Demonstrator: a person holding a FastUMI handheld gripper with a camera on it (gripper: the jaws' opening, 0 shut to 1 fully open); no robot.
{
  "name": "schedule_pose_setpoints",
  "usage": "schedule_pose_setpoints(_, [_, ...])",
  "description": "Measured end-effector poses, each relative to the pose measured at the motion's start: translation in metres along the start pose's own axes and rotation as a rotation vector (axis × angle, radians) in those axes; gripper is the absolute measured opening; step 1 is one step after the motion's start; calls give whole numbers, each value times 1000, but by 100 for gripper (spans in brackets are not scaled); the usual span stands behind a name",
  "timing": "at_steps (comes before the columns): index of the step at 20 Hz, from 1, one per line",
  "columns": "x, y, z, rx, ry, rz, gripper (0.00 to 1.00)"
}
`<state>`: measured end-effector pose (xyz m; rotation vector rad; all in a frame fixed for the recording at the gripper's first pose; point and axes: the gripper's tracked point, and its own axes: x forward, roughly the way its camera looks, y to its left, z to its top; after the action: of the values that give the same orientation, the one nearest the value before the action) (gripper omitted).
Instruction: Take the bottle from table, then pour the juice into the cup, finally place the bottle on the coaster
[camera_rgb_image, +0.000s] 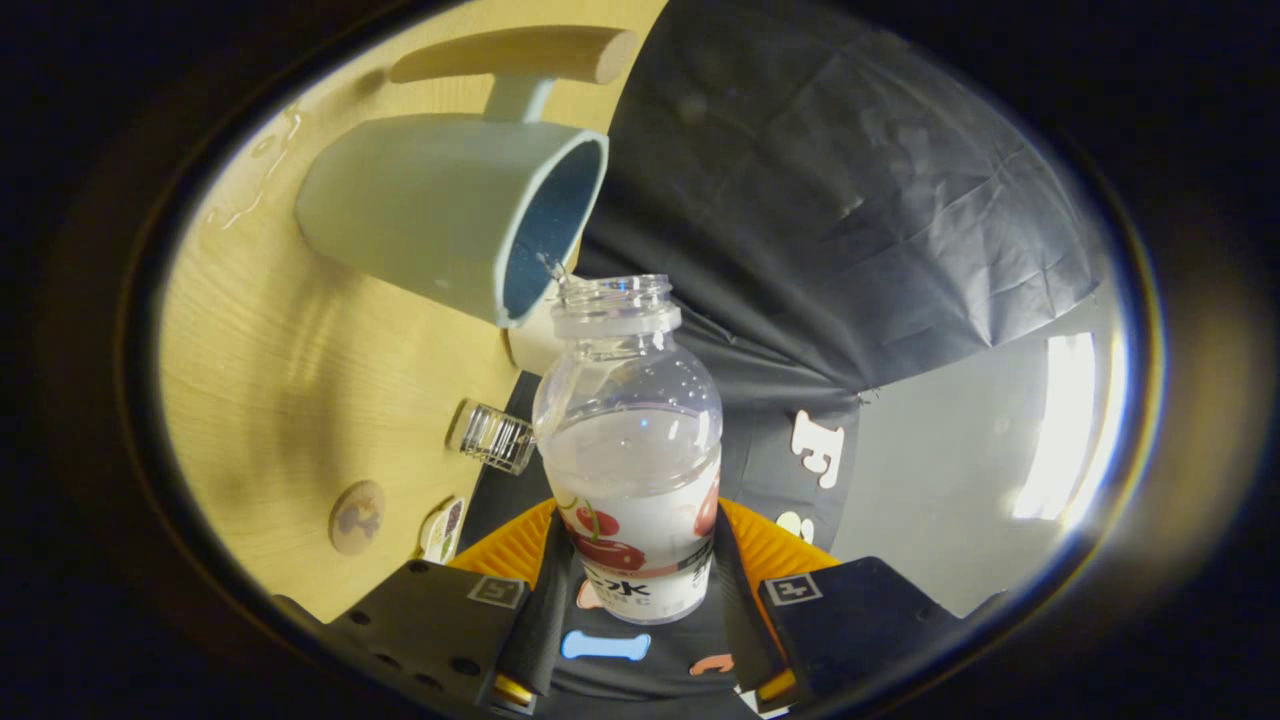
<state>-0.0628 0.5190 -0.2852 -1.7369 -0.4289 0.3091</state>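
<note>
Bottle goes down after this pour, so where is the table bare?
The tongs hold the tilted bottle at the cup rim. Bare wood lies between cup and round coaster. It is crowded by the bottle: a ribbed cap lies beside it.

My camera rides on my gripper (640, 600), looking forward along both fingers. It sits close behind the clear plastic bottle (630, 440), rolled sideways to the wooden table (300, 400).

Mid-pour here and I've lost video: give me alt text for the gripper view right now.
The gripper is shut on an uncapped clear bottle, part full of pale juice, its open mouth at the rim of a pale green cup with a wooden handle on the wooden table. A small clear bottle cap and a round coaster lie on the table beside the bottle.
</note>
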Motion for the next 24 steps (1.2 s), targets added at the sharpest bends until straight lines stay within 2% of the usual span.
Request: schedule_pose_setpoints(24, [1,-9,13,-121,-49,-69,71])
